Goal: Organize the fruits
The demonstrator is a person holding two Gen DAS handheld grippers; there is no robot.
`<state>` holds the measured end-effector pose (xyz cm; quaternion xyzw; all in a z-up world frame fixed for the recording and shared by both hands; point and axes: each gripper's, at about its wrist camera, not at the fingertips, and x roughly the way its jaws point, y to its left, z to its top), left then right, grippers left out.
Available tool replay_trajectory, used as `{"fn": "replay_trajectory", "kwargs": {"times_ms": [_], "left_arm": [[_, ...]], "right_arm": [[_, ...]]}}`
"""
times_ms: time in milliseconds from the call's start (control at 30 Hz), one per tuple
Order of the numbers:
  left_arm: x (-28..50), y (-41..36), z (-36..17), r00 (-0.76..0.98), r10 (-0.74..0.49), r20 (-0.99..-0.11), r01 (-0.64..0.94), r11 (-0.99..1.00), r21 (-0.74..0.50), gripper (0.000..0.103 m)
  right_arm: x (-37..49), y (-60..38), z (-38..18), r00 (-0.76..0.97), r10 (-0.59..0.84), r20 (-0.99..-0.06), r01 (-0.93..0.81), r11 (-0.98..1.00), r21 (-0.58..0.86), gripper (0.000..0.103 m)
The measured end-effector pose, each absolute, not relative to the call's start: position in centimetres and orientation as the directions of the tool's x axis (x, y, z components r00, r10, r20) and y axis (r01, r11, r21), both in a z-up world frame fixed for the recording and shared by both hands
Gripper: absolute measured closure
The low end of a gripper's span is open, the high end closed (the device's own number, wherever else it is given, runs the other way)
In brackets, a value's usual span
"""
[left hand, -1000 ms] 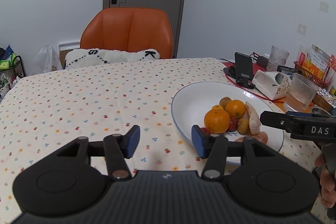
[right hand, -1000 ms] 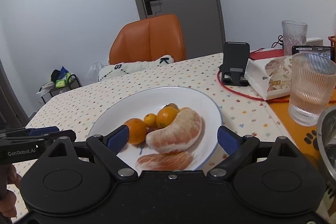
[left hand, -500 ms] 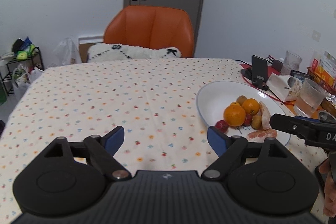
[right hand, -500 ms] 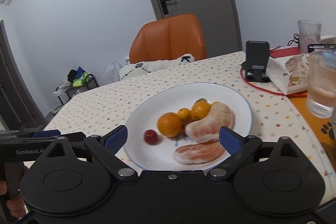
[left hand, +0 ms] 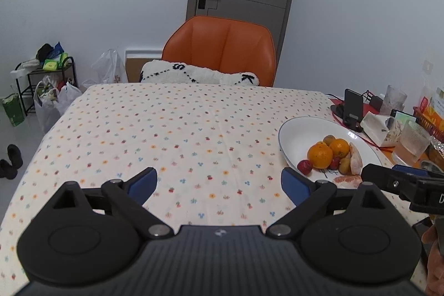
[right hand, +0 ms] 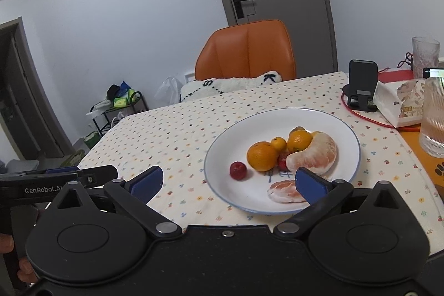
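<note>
Both pulled back from white plate [right hand: 350,129] since a second ago; left claw [left hand: 219,182] and right claw [right hand: 226,181] wide open, empty. Fruits all plated, so probably finished.

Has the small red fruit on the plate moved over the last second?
Yes. The small red fruit was hidden against the big orange; now it lies apart, to that orange's left, nearer the white plate's rim.
</note>
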<state>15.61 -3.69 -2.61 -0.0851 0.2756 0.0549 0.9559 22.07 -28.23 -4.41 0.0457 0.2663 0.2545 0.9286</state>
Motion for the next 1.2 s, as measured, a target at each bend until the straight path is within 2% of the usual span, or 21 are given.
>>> {"fn": "replay_trajectory", "kwargs": {"times_ms": [500, 833, 1200], "left_arm": [[11.0, -4.1, -1.5, 0.832, 0.034, -0.554, -0.149, 0.975, -0.163, 0.005], [7.3, -5.0, 0.0, 0.852, 0.066, -0.519, -0.15, 0.981, -0.121, 0.001], [4.0, -5.4, 1.5, 0.862, 0.088, -0.499, -0.149, 0.985, -0.084, 0.0]], "right_arm": [[17.9, -29.2, -3.1, 0.722, 0.52, -0.456, -0.464, 0.853, 0.238, 0.0], [14.9, -29.9, -2.2, 0.717, 0.538, -0.444, -0.484, 0.842, 0.239, 0.0], [11.9, -29.8, -0.9, 0.703, 0.587, -0.402, -0.535, 0.808, 0.246, 0.0]]}}
